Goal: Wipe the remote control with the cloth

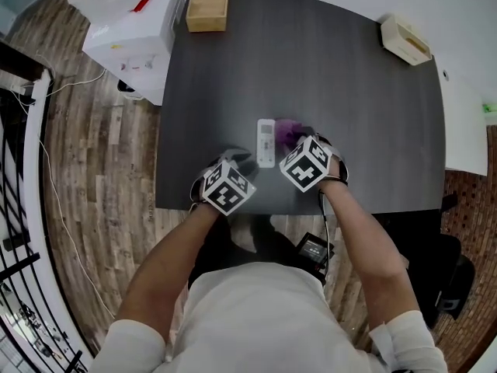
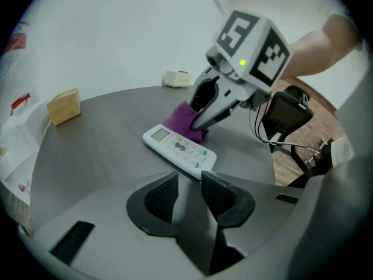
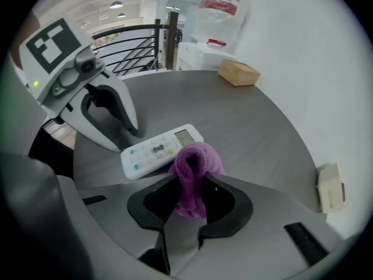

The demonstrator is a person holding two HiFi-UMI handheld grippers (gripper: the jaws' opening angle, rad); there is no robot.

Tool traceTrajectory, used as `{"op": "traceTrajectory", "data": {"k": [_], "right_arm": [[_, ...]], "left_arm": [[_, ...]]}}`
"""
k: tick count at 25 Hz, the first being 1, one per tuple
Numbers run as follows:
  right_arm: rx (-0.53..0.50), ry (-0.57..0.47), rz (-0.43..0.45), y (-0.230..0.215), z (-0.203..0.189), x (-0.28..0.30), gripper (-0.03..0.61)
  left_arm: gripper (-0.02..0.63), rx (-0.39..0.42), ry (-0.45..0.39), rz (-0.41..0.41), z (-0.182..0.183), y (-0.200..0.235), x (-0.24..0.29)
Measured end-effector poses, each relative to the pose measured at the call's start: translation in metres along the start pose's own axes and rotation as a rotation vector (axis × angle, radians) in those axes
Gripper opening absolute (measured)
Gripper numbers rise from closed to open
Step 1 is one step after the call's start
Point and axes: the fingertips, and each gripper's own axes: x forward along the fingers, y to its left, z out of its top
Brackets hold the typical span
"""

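In the head view, the remote control (image 1: 266,142) is lying lengthwise on the dark matt table (image 1: 326,76), near its near edge. The left gripper (image 1: 238,161) is sitting just to the remote's left and the right gripper (image 1: 301,141) just to its right, with the purple cloth (image 1: 287,132) bunched beside the remote.

In the left gripper view, its jaws are standing partly apart and gripping nothing; the remote's near end is lying just beyond their ribbed pads. The remote is showing as a slim, hard white plastic slab with rounded corners, a small display and coloured buttons.

In the right gripper view, the jaws are pinching a soft, nubbly fold of the cloth, which is bulging out past the tips next to the remote's display end.

The wiping seems to be only just starting. The next move is probably calling for the cloth to be pressed onto the remote's face and drawn along it, while the empty left jaws steady the light, slippery casing.
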Motion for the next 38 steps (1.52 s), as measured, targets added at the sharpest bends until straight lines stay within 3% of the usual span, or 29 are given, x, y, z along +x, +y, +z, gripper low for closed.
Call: {"op": "traceTrajectory", "data": {"k": [5,10,14,17,20,22,27,30,33,38], "right_arm": [[-0.102,-0.015,0.075,0.039,-0.005,-0.009,0.112],[-0.101,-0.029,0.125,0.059,-0.022,-0.024,0.112],[-0.082,-0.059,0.237,0.084,-0.037,-0.042,0.112],[-0.076,-0.072,0.272,0.1,-0.048,-0.052,0.112],[-0.022,-0.077,0.245,0.1,-0.059,-0.057,0.112],[0.026,-0.082,0.235,0.1,-0.065,-0.059,0.112],[0.137,-0.103,0.23,0.107,-0.063,-0.061,0.112],[0.188,-0.124,0.27,0.119,-0.05,-0.057,0.112],[0.205,-0.129,0.294,0.126,-0.034,-0.045,0.112],[0.267,-0.133,0.27,0.11,-0.026,-0.032,0.112]], "left_arm": [[0.121,0.045,0.021,-0.043,0.004,-0.006,0.005],[0.121,0.02,0.017,-0.034,0.003,-0.006,0.006],[0.12,0.005,0.017,-0.041,0.002,-0.007,0.005],[0.121,0.067,0.017,-0.071,0.004,-0.007,-0.004],[0.123,0.203,-0.009,-0.071,0.019,0.01,-0.018],[0.149,0.354,0.011,-0.063,0.032,0.025,-0.022],[0.243,0.817,0.192,-0.146,0.037,0.038,-0.002],[0.276,0.939,0.288,-0.221,0.03,0.036,0.015],[0.282,0.908,0.316,-0.258,0.032,0.033,0.021],[0.281,0.775,0.323,-0.262,0.019,0.018,0.014]]}}
